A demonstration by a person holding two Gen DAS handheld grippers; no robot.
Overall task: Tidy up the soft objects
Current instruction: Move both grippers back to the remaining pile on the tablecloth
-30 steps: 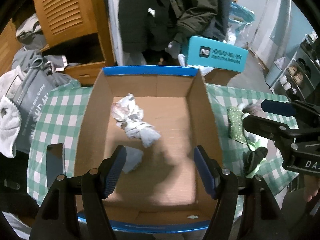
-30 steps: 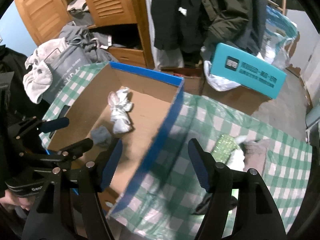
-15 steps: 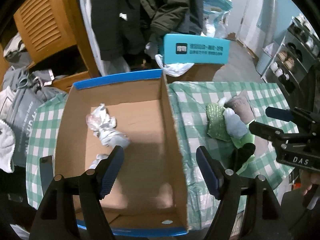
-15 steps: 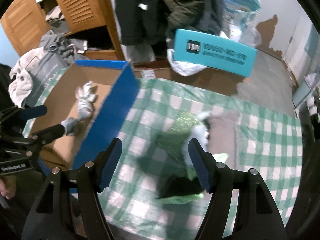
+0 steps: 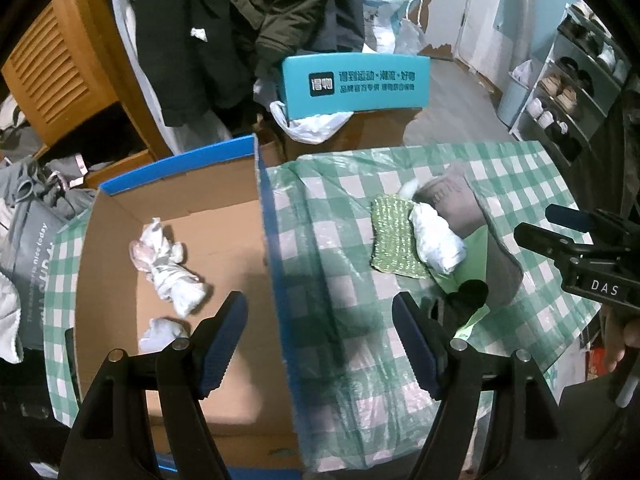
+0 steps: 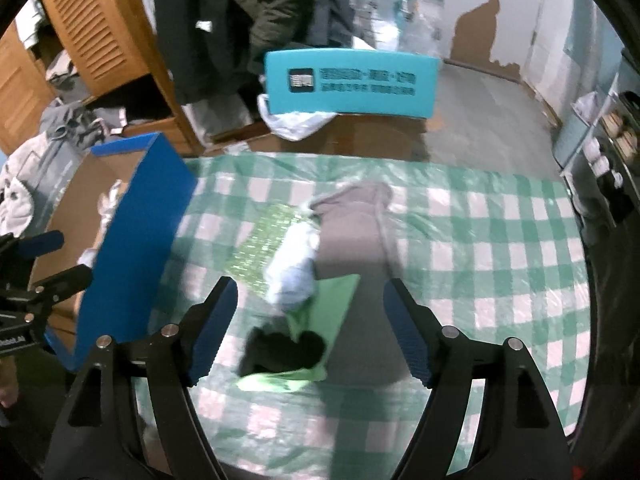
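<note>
The left wrist view looked down into the cardboard box (image 5: 224,216), where a knotted white cloth bundle (image 5: 168,264) and a smaller pale sock (image 5: 162,332) lay on its floor; the right wrist view gave only the box's blue outer wall (image 6: 132,248) and a sliver of the inside. The right view showed the pile on the green-checked worktop (image 6: 480,248) more fully: a glittery green cloth (image 6: 264,248), a white rolled sock (image 6: 294,276) lying across it, a grey garment (image 6: 352,232) beside that, a light green cloth (image 6: 332,312) and what seemed, through blur, a black sock (image 6: 284,350).

The left tongs (image 5: 320,340) stood open and empty, straddling the box's right wall. The right tongs (image 6: 308,332) had just been opening, with nothing pressed between the pads, hovering over the black item. To the right of the pile the worktop lay bare up to its edge.
</note>
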